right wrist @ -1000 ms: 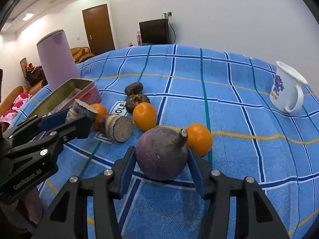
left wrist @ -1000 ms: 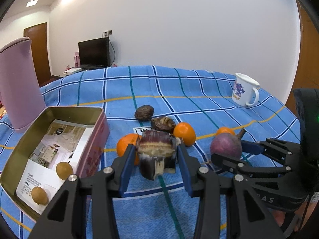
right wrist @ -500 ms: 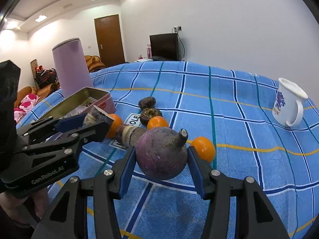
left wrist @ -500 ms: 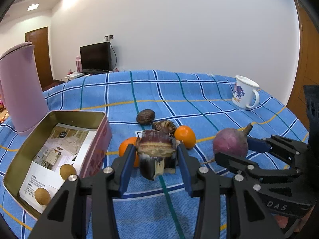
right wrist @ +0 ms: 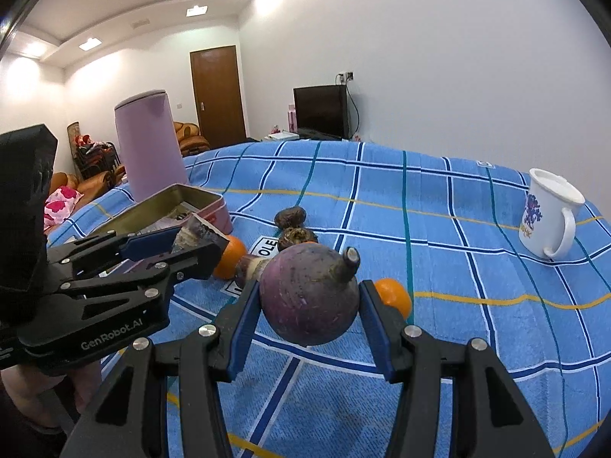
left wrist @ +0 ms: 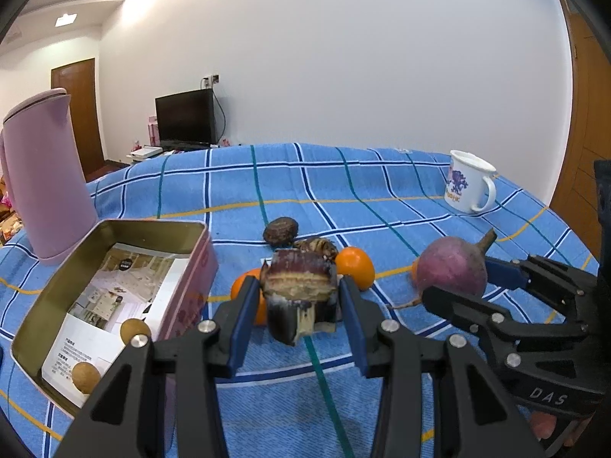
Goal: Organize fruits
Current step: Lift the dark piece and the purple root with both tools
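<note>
Our left tongs (left wrist: 296, 307) clamp a dark cut fruit chunk (left wrist: 299, 295) above the blue checked surface (left wrist: 382, 198). Our right tongs (right wrist: 307, 318) grip a round purple fruit (right wrist: 309, 297), stem up. Just beyond the left tongs lie oranges (left wrist: 355, 267) and two brown fruits (left wrist: 280, 231). To their left stands the open tin (left wrist: 152, 233) holding two small brown fruits (left wrist: 133, 330), then the pink jug (left wrist: 46, 175). Far right stands a white mug (left wrist: 467, 185).

I've lifted the right gripper (right wrist: 309, 313) — the purple root (right wrist: 309, 297) clamped in it is now off the checked cloth (right wrist: 458, 267), above the orange fruit (right wrist: 393, 295) — view tilted up.
</note>
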Tool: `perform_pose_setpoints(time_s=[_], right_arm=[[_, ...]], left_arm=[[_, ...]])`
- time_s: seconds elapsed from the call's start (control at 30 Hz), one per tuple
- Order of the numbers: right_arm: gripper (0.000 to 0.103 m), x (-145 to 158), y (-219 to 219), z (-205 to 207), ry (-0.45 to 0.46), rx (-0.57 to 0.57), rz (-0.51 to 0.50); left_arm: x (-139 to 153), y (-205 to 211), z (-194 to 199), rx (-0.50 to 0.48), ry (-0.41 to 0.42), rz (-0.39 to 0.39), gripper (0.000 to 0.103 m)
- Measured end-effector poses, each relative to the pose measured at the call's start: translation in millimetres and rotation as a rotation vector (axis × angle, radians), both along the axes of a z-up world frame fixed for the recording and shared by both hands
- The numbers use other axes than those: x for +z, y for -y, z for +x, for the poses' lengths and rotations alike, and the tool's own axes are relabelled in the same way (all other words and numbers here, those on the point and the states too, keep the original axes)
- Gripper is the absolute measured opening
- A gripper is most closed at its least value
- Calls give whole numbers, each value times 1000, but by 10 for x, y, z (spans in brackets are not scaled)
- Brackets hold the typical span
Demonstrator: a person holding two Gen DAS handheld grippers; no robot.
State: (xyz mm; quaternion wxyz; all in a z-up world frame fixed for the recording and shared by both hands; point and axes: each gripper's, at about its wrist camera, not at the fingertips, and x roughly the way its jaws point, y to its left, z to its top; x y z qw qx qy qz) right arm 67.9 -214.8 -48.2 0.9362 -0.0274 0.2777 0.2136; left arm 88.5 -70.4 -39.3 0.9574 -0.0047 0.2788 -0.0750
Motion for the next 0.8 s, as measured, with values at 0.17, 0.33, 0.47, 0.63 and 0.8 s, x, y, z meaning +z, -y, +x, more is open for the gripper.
perform_pose_setpoints(time_s=[0.17,0.33,0.47,0.63,0.8], right_arm=[[53,20,16,-38,20,5,12],[53,39,20,-79,38,5,17],[53,52,34,-87,49,8,22],[53,67,43,-119,69,11,27],[53,75,54,-147,81,14,31]], left_arm=[[12,7,-25,2,15,6,44],[21,8,-42,3,25,7,44],[27,2,-60,5,32,6,44],[36,3,-77,6,43,7,44],[49,6,-95,6,56,8,44]])
